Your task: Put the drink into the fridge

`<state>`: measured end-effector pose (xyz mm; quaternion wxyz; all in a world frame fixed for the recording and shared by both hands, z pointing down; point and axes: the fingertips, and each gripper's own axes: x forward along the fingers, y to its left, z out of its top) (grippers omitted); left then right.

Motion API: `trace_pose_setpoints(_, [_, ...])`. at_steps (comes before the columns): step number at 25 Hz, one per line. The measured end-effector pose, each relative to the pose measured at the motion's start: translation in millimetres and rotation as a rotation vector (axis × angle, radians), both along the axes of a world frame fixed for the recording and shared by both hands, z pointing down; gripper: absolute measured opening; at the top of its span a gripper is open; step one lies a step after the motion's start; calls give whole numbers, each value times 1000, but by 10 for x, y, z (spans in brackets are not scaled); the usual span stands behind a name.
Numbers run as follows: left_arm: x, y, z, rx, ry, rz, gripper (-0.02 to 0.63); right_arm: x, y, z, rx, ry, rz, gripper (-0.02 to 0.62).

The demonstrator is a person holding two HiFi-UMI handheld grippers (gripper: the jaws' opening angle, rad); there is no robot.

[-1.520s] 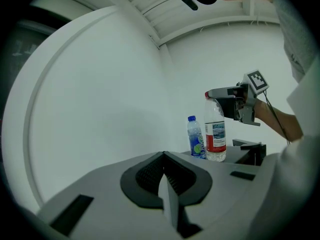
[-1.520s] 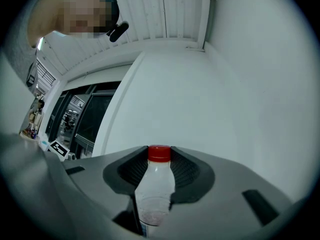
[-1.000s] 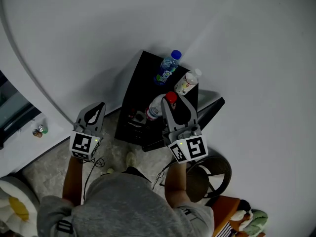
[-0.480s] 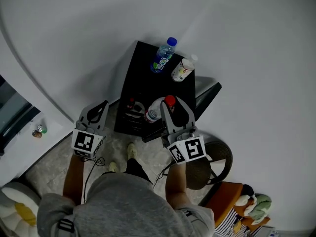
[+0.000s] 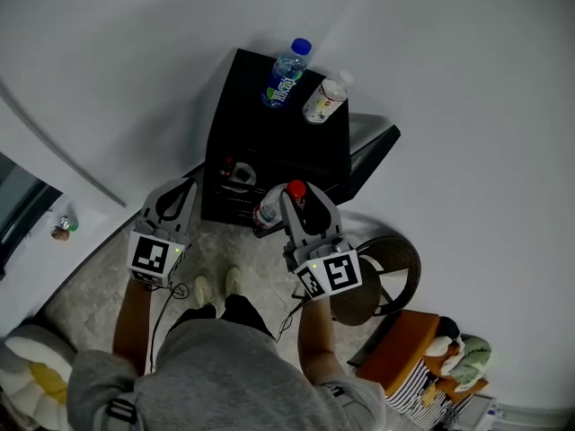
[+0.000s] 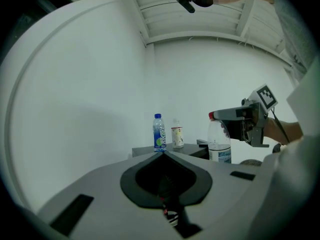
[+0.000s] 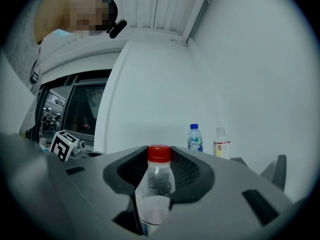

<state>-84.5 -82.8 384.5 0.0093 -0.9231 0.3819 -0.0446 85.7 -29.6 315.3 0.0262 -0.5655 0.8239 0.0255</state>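
Both grippers have come closer to the fridge (image 5: pixel 269 142) and sunk a little over the last second, the right one more, and it has carried the bottle (image 5: pixel 268 214) from over the fridge's near top edge to a spot in front of its open side.

We hold both forearms out from the body, side by side, with the grippers pointing level toward the far wall and their marker cubes facing up. Our right gripper (image 5: pixel 304 206) is clenched on the bottle. The red cap stands up between the two jaws and the clear body hangs below them, upright. The bottle is just near of the fridge's open front, not yet inside. Our left gripper (image 5: pixel 182 187) is left of the right one and level with it, off the fridge's near left corner. Its jaws are drawn together tip to tip with nothing between them.

We see the fridge as a black box against the far wall, with its door (image 5: pixel 370 149) swung out to the right. Some small things lie inside; we cannot tell what they are. On its top, toward the far edge, stand a blue-capped bottle (image 5: pixel 286 74) and, just right of it, a white-capped bottle (image 5: pixel 323 99), close together but apart. Near and to the right of the door stands a round stool (image 5: pixel 395 281). Our feet (image 5: pixel 216 287) are planted on the floor near the fridge.
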Motion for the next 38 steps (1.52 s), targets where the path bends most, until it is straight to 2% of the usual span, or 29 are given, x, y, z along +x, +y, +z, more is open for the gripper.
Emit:
trace_pose_setpoints(3, [88,37,85,-1,1,2,2,58,13,171,-10,-21,-8,152])
trace_pose_setpoints(7, [191,72,180,-35,-5,0,2,106,27,303,39,-48,-33,152])
trace_pose_setpoints(11, [247,83,288,-39,31,-16,2,151,-15,458,56,-55,-46,152])
trace_pose_setpoints(28, [390,-120,1086,-64,-32,-82,2,249,-546,1654,-33,-34,-137,152])
trace_pose_setpoints(38, [353,-254,1484,-88,-47,-131,2,257,-935,2171,-39,-7,-130,152])
